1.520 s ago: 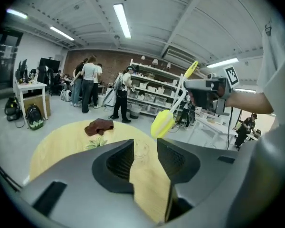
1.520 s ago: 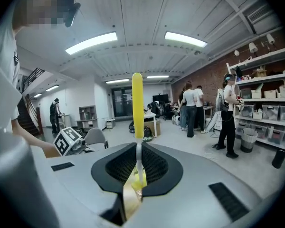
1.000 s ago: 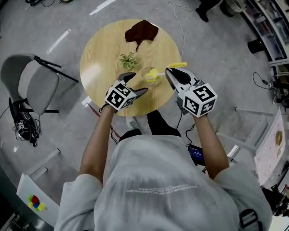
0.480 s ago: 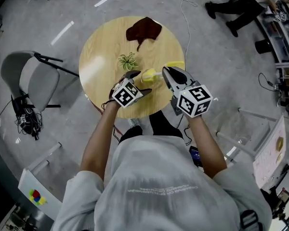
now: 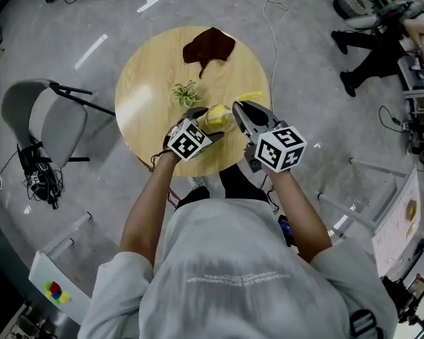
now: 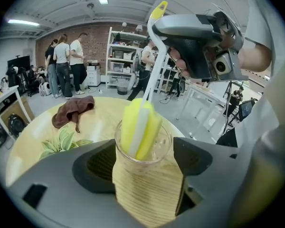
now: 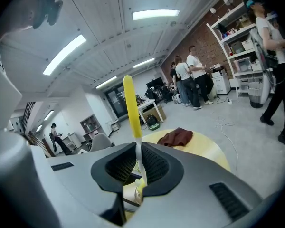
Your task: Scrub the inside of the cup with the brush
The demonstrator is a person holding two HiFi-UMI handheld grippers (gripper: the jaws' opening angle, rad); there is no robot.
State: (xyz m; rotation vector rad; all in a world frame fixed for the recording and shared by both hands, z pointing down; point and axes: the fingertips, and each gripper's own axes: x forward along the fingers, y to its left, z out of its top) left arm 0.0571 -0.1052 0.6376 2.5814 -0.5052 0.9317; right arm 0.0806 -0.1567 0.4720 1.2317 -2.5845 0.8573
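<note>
Currently, in the head view, the cup (image 5: 215, 121) is standing on the round table (image 5: 145, 104), and the person's body is just on the near side of the cup. The left gripper (image 5: 206, 123) is bracketing the cup with its 2 jaws. The right gripper (image 5: 237, 110) is hovering just right of the cup, carrying the brush (image 5: 250, 97). A brown cloth (image 5: 210, 48) is lying well beyond the cup, and a green leafy item (image 5: 186, 91) is lying near the cup, beyond it and to its left.

In the left gripper view, the jaws have just been opening and are standing wide apart with the cup between them. The pads are sitting beside the glass wall and are not visibly squeezing it. The yellow sponge head is resting inside the cup, with its white stem rising out of the cup.

In the right gripper view, the 2 jaws are clamping together on the thin white stem. The yellow handle is projecting up past them, and the cup is showing below.

Handling judgement: the cup is appearing to be clear ribbed glass, so it is likely rigid, smooth and breakable, and light enough to tip under sideways brush load. Grip it low on the ribbed wall, with pads on opposite sides and moderate force. The stem is likely slim and slightly springy, and the head soft. Hold the stem close above the cup's rim for control.
</note>
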